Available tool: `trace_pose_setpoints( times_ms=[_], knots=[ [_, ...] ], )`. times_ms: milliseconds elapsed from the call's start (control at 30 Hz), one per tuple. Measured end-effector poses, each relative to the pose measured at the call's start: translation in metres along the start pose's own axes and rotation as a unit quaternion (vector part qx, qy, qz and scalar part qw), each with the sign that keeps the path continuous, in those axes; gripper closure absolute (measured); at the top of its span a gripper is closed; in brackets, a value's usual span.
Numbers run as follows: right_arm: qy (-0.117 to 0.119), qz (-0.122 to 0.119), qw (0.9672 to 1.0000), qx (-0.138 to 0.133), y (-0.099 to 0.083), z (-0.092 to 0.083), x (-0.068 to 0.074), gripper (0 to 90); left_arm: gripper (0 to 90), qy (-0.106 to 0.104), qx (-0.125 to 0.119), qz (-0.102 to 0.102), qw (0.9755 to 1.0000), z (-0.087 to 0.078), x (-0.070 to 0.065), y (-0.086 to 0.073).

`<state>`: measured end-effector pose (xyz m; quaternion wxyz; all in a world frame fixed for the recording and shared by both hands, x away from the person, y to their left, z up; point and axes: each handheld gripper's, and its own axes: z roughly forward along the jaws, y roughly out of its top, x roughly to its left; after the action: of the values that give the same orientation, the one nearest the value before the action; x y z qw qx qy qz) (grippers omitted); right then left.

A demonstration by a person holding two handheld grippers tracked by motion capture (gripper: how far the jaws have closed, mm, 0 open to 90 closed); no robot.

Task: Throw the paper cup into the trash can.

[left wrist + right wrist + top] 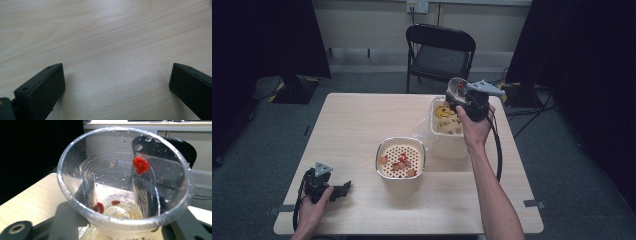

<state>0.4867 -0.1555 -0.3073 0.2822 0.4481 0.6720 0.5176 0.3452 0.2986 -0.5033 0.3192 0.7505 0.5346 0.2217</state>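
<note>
1. Clear plastic cup (125,182) sits between the jaws of my right gripper (462,100), pads against its sides; wet inside, with red bits stuck to its wall and bottom.
2. I hold that cup above the far end of the bag-lined tub (447,131), which stands just right of the strainer bowl (400,159).
3. Strainer bowl stands mid-table (362,120), fruit pieces on its perforated insert.
4. My left gripper (343,189) rests on the table, left of the strainer bowl and nearer me, jaws spread wide with bare wood between them.
</note>
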Motion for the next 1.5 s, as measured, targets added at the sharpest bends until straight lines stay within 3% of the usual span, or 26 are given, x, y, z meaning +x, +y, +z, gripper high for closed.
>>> trace_pose_setpoints(
  times_ms=[33, 300, 600, 867, 1067, 1133, 1433, 1500],
  knots=[
    [-0.005, -0.003, 1.0, 0.002, 0.0, 0.001, -0.001, 40.8, 0.0, 0.0, 0.0, 0.0, 1.0, 0.0, 0.0, 0.0],
    [-0.006, 0.002, 0.9999, 0.012, 0.001, 0.005, -0.003, 22.7, 0.0, 0.0, 0.0, 0.0, 1.0, 0.0, 0.0, 0.0],
    [-0.001, 0.005, 0.9998, 0.019, 0.001, 0.001, -0.007, 14.3, 0.0, 0.0, 0.0, 0.0, 1.0, 0.0, 0.0, 0.0],
    [0.005, 0.004, 0.9996, 0.027, -0.005, 0.0, -0.006, 14.5, 0.0, 0.001, 0.0, 0.0, 1.0, 0.0, 0.0, 0.0],
    [0.011, -0.007, 0.999, 0.042, -0.012, -0.012, -0.003, 14.6, 0.0, 0.001, 0.0, 0.0, 1.0, 0.0, 0.0, 0.0],
    [0.008, -0.021, 0.9989, 0.04, -0.016, -0.025, 0.001, 14.7, 0.0, 0.001, 0.0, 0.0, 1.0, 0.0, 0.0, 0.0],
    [0.01, -0.04, 0.9979, 0.049, -0.039, -0.054, 0.007, 14.5, 0.0, 0.001, 0.0, 0.0, 1.0, 0.0, 0.0, 0.0],
    [0.014, -0.03, 0.998, 0.053, -0.048, -0.061, 0.007, 14.5, 0.0, 0.001, 0.0, 0.0, 1.0, 0.0, 0.0, 0.0]
  ],
)
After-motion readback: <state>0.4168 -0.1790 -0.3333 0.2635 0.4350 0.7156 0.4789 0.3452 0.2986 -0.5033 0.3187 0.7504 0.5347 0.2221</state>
